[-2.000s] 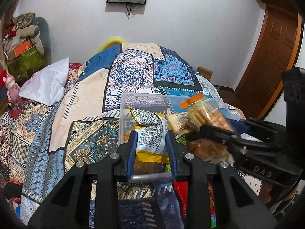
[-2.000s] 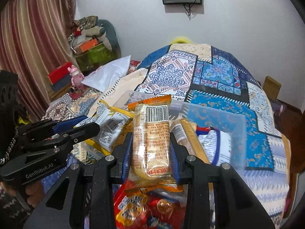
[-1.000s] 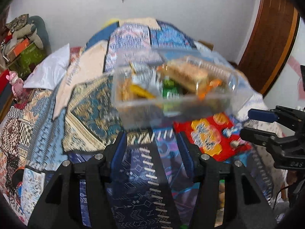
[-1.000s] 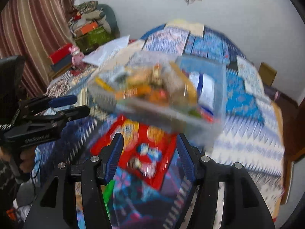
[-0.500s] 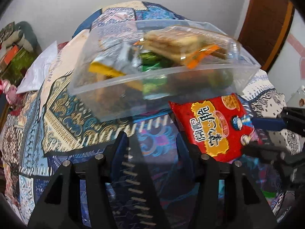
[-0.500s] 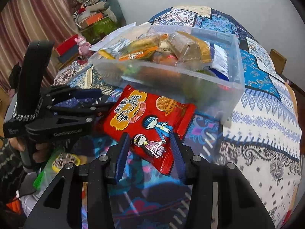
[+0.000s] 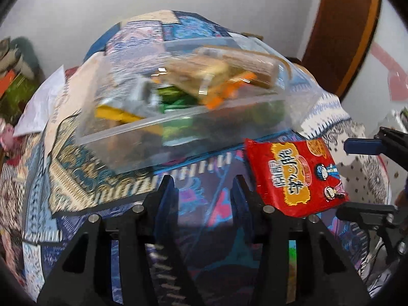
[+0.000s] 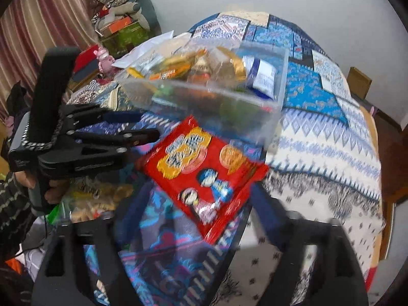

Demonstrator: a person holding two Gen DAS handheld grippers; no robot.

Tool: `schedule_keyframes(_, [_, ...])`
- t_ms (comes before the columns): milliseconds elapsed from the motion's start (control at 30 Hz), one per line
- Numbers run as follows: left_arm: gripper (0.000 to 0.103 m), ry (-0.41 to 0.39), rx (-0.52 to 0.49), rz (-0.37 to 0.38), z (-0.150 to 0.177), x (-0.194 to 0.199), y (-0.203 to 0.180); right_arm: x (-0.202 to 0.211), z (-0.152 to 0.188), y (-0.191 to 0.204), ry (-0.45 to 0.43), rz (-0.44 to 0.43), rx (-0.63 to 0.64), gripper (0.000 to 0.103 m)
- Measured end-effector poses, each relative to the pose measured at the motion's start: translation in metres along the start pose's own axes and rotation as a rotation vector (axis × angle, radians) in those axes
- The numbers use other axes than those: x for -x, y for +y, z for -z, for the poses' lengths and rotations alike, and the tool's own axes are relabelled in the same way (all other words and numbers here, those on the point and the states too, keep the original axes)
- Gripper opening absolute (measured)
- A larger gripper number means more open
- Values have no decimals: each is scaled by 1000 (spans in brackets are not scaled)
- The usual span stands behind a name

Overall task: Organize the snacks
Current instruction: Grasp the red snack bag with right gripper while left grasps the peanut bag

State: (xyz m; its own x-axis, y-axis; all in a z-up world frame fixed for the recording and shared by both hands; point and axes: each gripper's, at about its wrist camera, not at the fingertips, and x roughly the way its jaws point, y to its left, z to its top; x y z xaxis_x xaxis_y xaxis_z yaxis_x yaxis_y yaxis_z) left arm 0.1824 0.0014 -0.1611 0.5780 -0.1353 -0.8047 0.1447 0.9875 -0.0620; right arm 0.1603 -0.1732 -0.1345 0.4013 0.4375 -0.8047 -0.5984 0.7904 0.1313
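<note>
I am over a bed spread with a patchwork quilt of blue, cream and gold panels; a white wall rises behind it, a brown wooden door stands at the far right, striped curtains hang at the far left, and a white pillow lies on the left side of the bed.

One clear plastic box sits in the middle of the quilt, filled with wrapped snacks — too blurred to count, though I can make out a long tan biscuit pack on top, an orange-edged wrapper, something green and something yellow. One red snack bag lies flat on the quilt just near of the box and to its right; from my left side its long axis runs from the box's near right corner back toward me, with the printed characters turned sideways.

My left fingers stand apart with nothing between them, hovering above the quilt just near of the box. My right fingers are spread wide apart around the near end of the red bag — the blur keeps me from telling whether they touch it. A bag of pale snacks lies at the near left, beneath my left hand.
</note>
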Motion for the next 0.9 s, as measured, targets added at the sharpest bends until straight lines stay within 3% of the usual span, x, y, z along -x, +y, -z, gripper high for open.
schedule_keyframes(267, [48, -25, 99, -5, 13, 24, 37, -38, -21, 19, 66, 37, 150, 86])
schedule_keyframes(433, [48, -31, 134, -3, 20, 34, 48, -51, -26, 27, 95, -9, 214, 93])
schedule_keyframes(533, [48, -33, 139, 0, 26, 39, 47, -57, -20, 32, 110, 30, 260, 97])
schedule_keyframes(633, [48, -33, 135, 3, 30, 43, 43, -66, -20, 26, 139, 84, 263, 97])
schedule_keyframes(733, [48, -35, 139, 18, 33, 49, 40, -70, -22, 9, 166, 31, 165, 97])
schedule_keyframes(900, [50, -29, 122, 46, 35, 59, 29, -58, -13, 0, 129, 20, 120, 80])
